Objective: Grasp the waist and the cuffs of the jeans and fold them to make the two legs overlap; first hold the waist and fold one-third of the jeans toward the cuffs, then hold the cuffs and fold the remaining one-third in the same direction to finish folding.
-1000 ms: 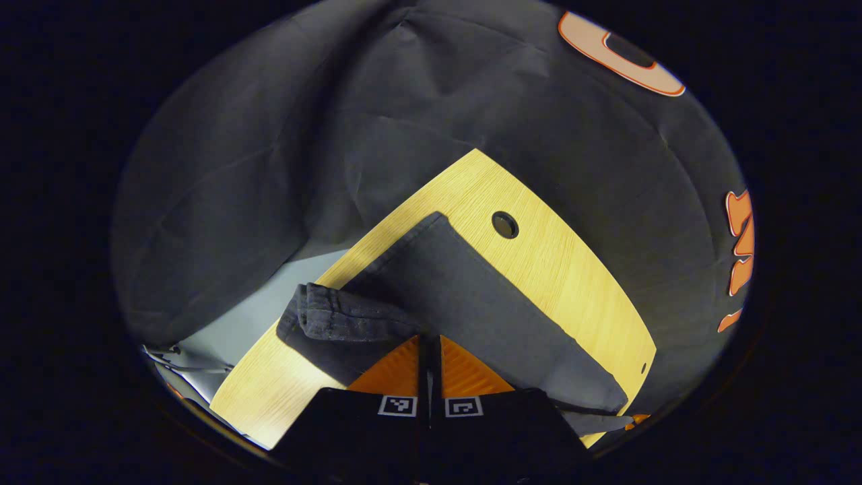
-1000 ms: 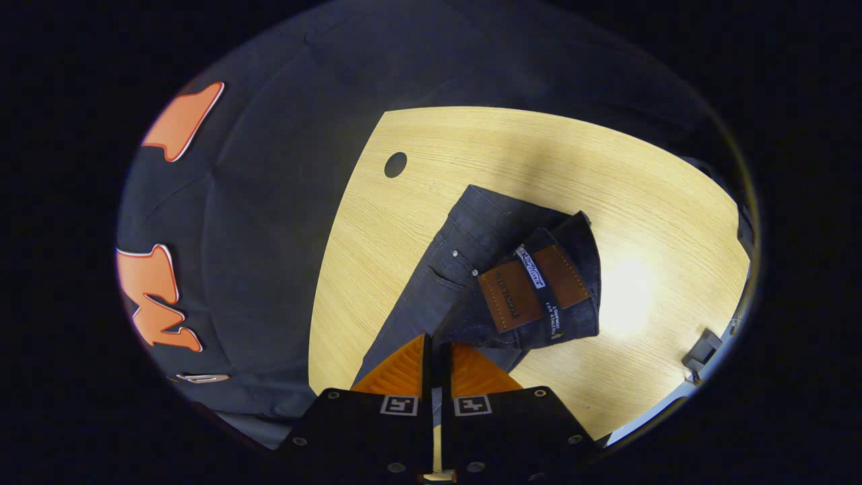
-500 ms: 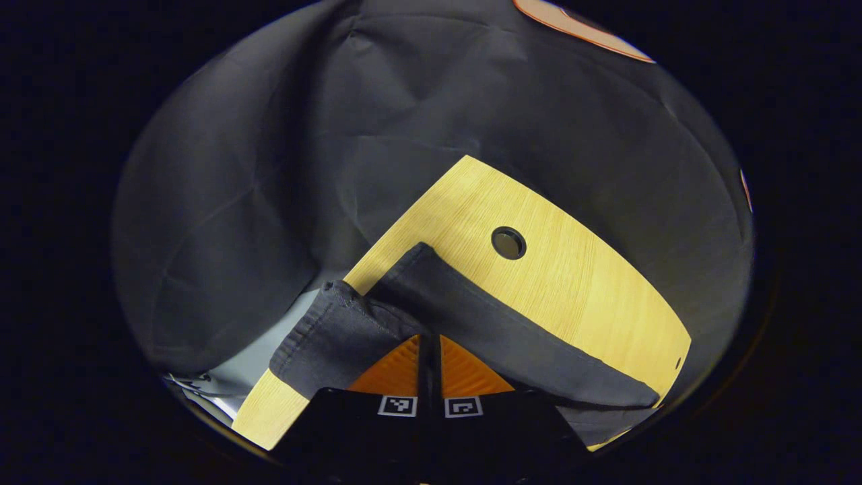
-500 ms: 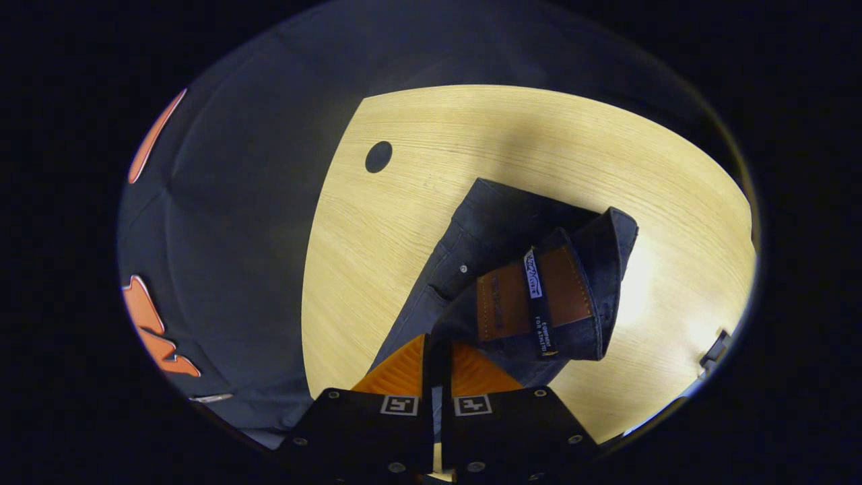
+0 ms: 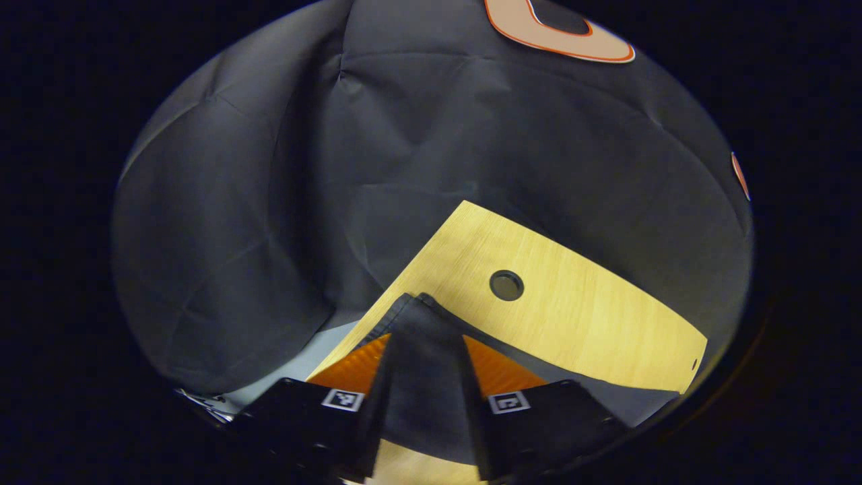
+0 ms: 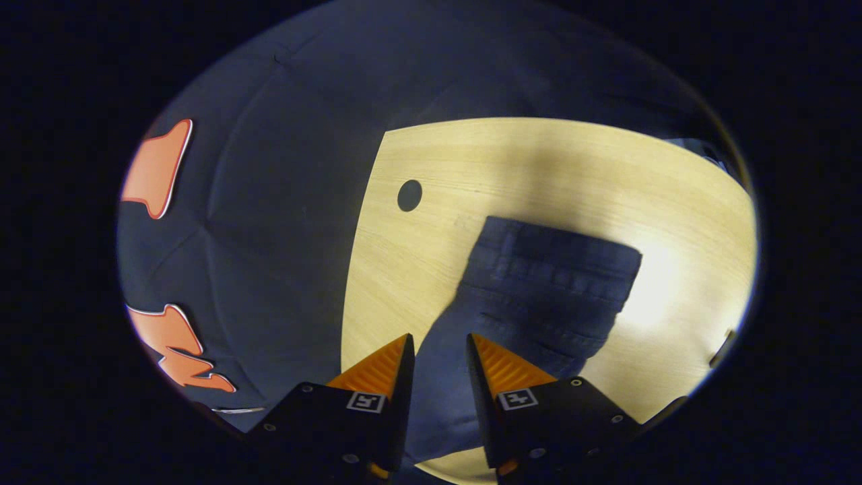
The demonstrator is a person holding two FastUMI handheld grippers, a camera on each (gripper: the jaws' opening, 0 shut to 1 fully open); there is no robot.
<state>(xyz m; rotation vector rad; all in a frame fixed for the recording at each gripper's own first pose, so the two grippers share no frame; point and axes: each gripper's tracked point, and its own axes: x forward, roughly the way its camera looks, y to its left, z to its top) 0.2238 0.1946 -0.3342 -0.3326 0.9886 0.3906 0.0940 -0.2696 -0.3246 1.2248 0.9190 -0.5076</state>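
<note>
The jeans (image 6: 539, 296) lie flat on the table (image 6: 512, 162), legs overlapped. Both the left gripper (image 5: 427, 367) and the right gripper (image 6: 438, 357) stand released over the cloth. First fold looks done; both thirds remain.

No words, brands or numbers can be read. The only signs are small square black-and-white coded markers, one on each half of the left tongs (image 5: 425, 353) and of the right tongs (image 6: 438, 353); their patterns are not legible as text.
</note>
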